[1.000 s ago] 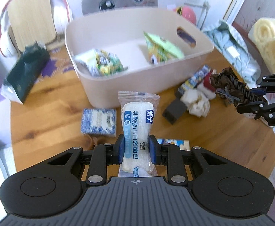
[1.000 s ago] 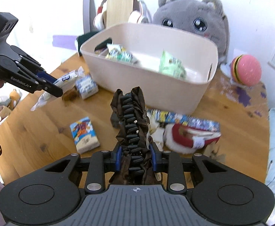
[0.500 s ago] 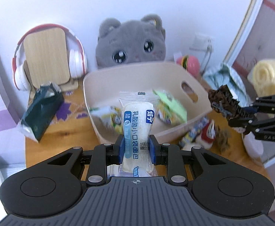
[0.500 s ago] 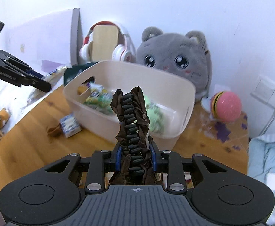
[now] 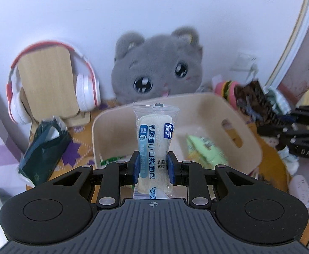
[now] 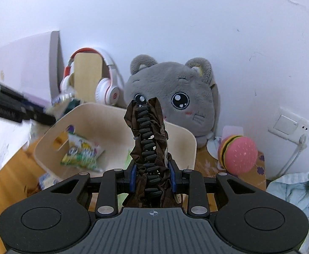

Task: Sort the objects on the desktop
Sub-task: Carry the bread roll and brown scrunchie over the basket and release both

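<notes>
A: Labels first. Bread packet [image 5: 153, 146] in the left gripper [image 5: 152, 168]: clear wrapper, blue print, Chinese characters running along its length, a blue brand tile near the top reading 倍宁. The main line looks like 乳酸菌小口袋面包. Fine print down the side is too small to read.

B: Orientation?

A: Long axis runs straight out along the fingers, crimped seal end pointing away from the camera. Jaws pinch it at the waist, pads pressed in on both sides. It sits in front of the beige bin [image 5: 207, 105] in this view, clear of the wooden table [image 5: 271, 169].

B: Right side?

A: Right gripper [image 6: 152, 178] is clamped on a brown ruffled hair clip [image 6: 147, 139] with a row of black teeth up its middle. Long axis also runs along the fingers, tip away from the camera. Seen in front of the bin's near rim.

B: Other writing?

A: In the left view the right gripper's body shows "DAS", partly cut off. The white-and-red headphones [image 6: 108, 91] carry a small round logo on the earcup that looks like the Beats "b". A green snack bag [image 6: 81, 152] inside the bin is blurred and its print is unreadable. So is the print on the dark green pack [image 5: 43, 150] left of the bin.

B: Background?

A: Grey cat plush [image 6: 175, 103] behind the bin, against the wall. Burger-shaped toy [image 6: 238, 155] to its right.
</notes>
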